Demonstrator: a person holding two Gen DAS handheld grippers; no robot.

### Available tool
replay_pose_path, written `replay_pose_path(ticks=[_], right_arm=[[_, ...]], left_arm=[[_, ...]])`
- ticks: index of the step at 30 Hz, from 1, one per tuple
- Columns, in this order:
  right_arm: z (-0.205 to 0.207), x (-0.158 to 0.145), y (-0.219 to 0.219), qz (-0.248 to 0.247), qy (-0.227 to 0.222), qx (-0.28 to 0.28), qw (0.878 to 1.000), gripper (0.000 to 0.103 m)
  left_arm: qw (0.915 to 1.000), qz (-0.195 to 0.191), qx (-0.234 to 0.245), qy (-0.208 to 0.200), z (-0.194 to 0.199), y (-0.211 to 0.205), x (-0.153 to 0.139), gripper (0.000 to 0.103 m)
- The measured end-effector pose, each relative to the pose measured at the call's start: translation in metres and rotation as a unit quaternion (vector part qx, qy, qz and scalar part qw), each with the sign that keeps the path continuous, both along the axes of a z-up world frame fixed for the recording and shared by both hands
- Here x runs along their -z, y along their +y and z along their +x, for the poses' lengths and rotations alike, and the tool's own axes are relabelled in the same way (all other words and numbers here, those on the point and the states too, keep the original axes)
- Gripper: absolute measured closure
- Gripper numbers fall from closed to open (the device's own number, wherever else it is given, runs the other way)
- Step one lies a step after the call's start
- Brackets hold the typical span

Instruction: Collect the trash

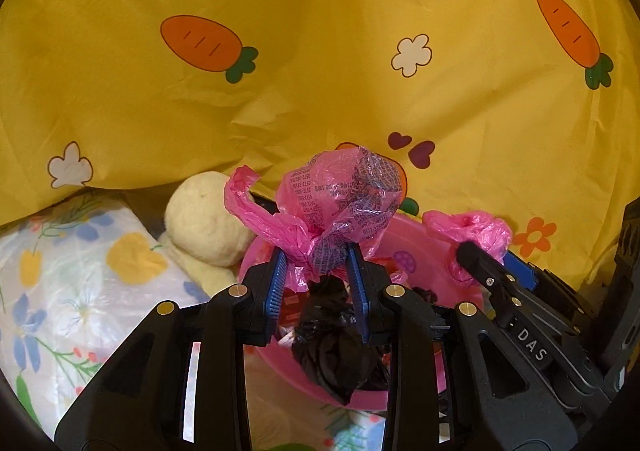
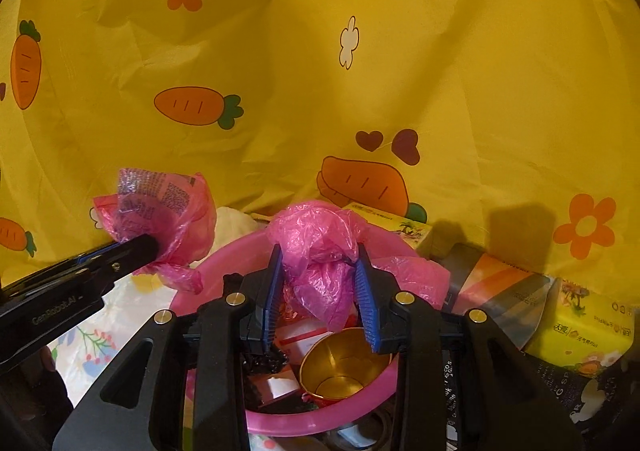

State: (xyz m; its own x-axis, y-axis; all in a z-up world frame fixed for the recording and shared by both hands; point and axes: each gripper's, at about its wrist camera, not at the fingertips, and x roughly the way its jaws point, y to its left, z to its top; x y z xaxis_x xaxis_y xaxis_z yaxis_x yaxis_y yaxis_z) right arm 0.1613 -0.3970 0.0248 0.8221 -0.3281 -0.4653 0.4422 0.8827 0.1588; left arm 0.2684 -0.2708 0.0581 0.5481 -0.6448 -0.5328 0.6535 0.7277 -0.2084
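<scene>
A pink plastic bag lines a round pink bin (image 2: 280, 425). My left gripper (image 1: 318, 255) is shut on one bunched handle of the pink bag (image 1: 344, 195), held above the bin (image 1: 280, 367). My right gripper (image 2: 318, 257) is shut on the other bunched handle (image 2: 316, 235). Each gripper shows in the other's view, the right one (image 1: 476, 251) and the left one (image 2: 148, 245). Inside the bin lie a black bag (image 1: 332, 343), a gold paper cup (image 2: 344, 367) and red-and-white packaging (image 2: 300, 335).
A yellow carrot-print cloth (image 1: 320, 51) hangs close behind. A cream plush toy (image 1: 204, 223) and a floral cloth (image 1: 80, 279) lie left of the bin. Tissue packs and boxes (image 2: 580, 335) are stacked to the right.
</scene>
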Motion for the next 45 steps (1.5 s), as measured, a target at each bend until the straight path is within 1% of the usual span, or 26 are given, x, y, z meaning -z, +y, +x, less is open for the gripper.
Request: replay_pose_path(ticks=[4, 6, 7, 9, 10, 11, 12, 14, 16, 17, 18, 21, 23, 28, 30, 34, 39, 45], right_arm=[[0.001, 0.001, -0.006, 0.0, -0.001, 0.007, 1.0, 0.067], [0.001, 0.003, -0.006, -0.005, 0.001, 0.007, 1.0, 0.065], [0.003, 0.003, -0.007, -0.006, 0.002, 0.007, 1.0, 0.064], [0.006, 0.007, -0.011, 0.0, 0.005, 0.006, 1.0, 0.06], [0.006, 0.009, -0.013, 0.003, 0.007, 0.006, 1.0, 0.058], [0.008, 0.01, -0.013, 0.003, 0.008, 0.005, 1.0, 0.056], [0.008, 0.011, -0.014, 0.003, 0.007, 0.004, 1.0, 0.054], [0.007, 0.013, -0.015, 0.004, 0.006, 0.004, 1.0, 0.048], [0.005, 0.013, -0.017, 0.01, 0.004, 0.006, 1.0, 0.043], [0.004, 0.013, -0.018, 0.013, 0.001, 0.007, 1.0, 0.042], [0.003, 0.012, -0.017, 0.013, -0.001, 0.006, 1.0, 0.042], [-0.005, 0.008, -0.009, -0.007, -0.012, 0.011, 1.0, 0.028], [-0.009, 0.007, 0.001, -0.022, -0.015, 0.01, 1.0, 0.019], [-0.018, 0.005, 0.027, -0.061, -0.015, 0.015, 0.998, 0.006], [-0.021, 0.004, 0.035, -0.075, -0.015, 0.019, 0.997, 0.006], [-0.028, 0.004, 0.049, -0.074, -0.009, 0.015, 0.997, 0.006], [-0.044, 0.003, 0.071, -0.071, -0.015, 0.001, 0.997, 0.006], [-0.068, -0.002, 0.099, -0.075, -0.021, -0.018, 0.997, 0.006]], left_arm=[[0.9996, -0.003, 0.017, 0.021, 0.008, -0.012, 0.009, 0.073], [0.9992, -0.003, 0.022, 0.032, 0.011, -0.017, 0.015, 0.07], [0.9988, -0.004, 0.028, 0.04, 0.012, -0.019, 0.018, 0.067], [0.9982, -0.002, 0.033, 0.05, 0.013, -0.021, 0.023, 0.052], [0.9983, -0.004, 0.032, 0.048, 0.013, -0.02, 0.024, 0.039], [0.9988, -0.006, 0.024, 0.042, 0.012, -0.017, 0.024, 0.032], [0.9991, -0.01, 0.015, 0.039, 0.012, -0.013, 0.023, 0.029], [0.9987, -0.028, 0.005, 0.042, 0.014, -0.002, 0.021, 0.02], [0.9983, -0.04, -0.013, 0.042, 0.015, 0.007, 0.019, 0.016], [0.9981, -0.041, -0.019, 0.041, 0.015, 0.011, 0.019, 0.014], [0.9982, -0.04, -0.023, 0.038, 0.013, 0.015, 0.018, 0.014], [0.9985, -0.022, -0.05, 0.002, 0.003, 0.026, 0.018, 0.011], [0.997, -0.01, -0.074, -0.02, -0.004, 0.036, 0.018, 0.009], [0.992, 0.002, -0.115, -0.05, -0.022, 0.065, 0.017, 0.006], [0.9898, 0.004, -0.129, -0.06, -0.03, 0.077, 0.016, 0.006], [0.9864, 0.005, -0.15, -0.067, -0.047, 0.102, 0.014, 0.006], [0.9819, 0.005, -0.173, -0.077, -0.071, 0.132, 0.012, 0.006], [0.9752, 0.015, -0.201, -0.092, -0.106, 0.162, 0.01, 0.006]])
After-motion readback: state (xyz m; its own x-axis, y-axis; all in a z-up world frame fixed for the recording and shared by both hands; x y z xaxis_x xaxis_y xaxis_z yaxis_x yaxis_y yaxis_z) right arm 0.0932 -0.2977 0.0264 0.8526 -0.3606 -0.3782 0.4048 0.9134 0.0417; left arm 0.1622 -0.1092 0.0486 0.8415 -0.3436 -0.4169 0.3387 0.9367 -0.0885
